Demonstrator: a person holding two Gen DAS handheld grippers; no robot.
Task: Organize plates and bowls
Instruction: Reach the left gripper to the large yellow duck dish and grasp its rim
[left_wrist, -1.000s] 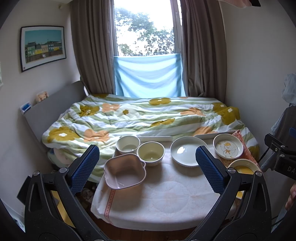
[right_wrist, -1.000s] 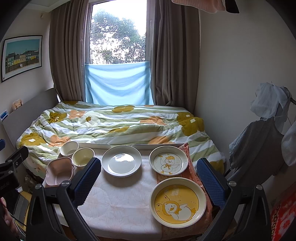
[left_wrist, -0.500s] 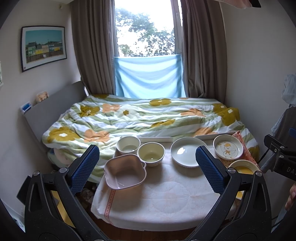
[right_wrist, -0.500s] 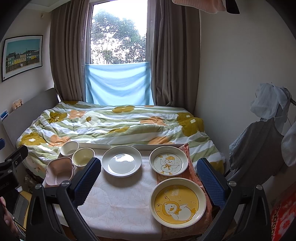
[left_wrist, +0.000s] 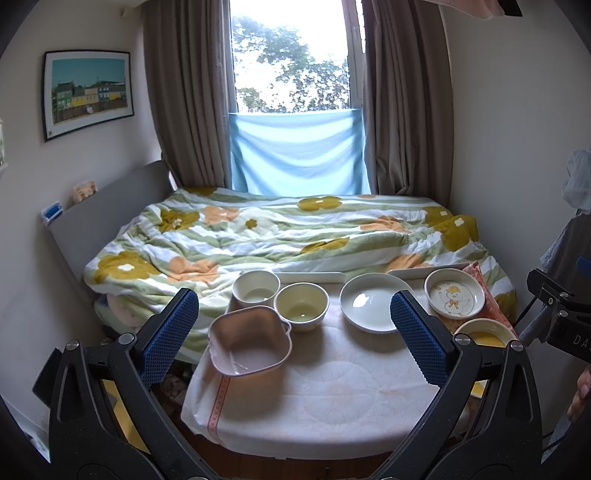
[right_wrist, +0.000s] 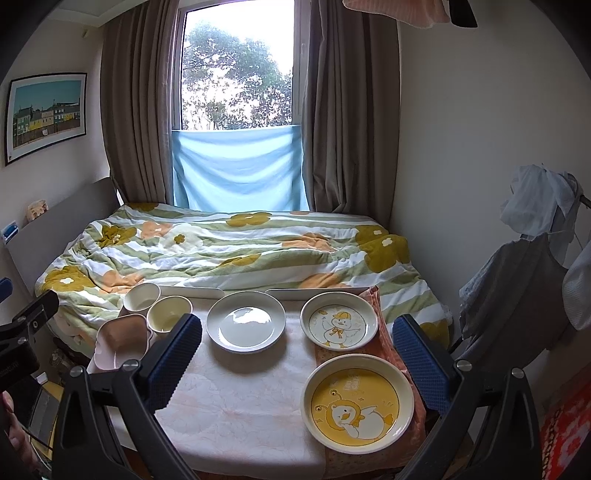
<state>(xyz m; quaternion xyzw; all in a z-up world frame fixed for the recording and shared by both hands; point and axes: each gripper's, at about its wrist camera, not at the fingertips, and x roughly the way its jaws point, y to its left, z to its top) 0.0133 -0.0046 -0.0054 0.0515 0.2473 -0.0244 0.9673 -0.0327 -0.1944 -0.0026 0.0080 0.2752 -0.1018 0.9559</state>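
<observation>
Both the left gripper and the right gripper are spread wide and hold nothing, above the near edge of the table. On the table, 3 bowls stand close together at the left: a pink square bowl, a cream bowl, a white bowl. A white plate lies in the middle, and 2 duck plates at the right.

No visible change; both claws stationary, dishes unmoved.
</observation>
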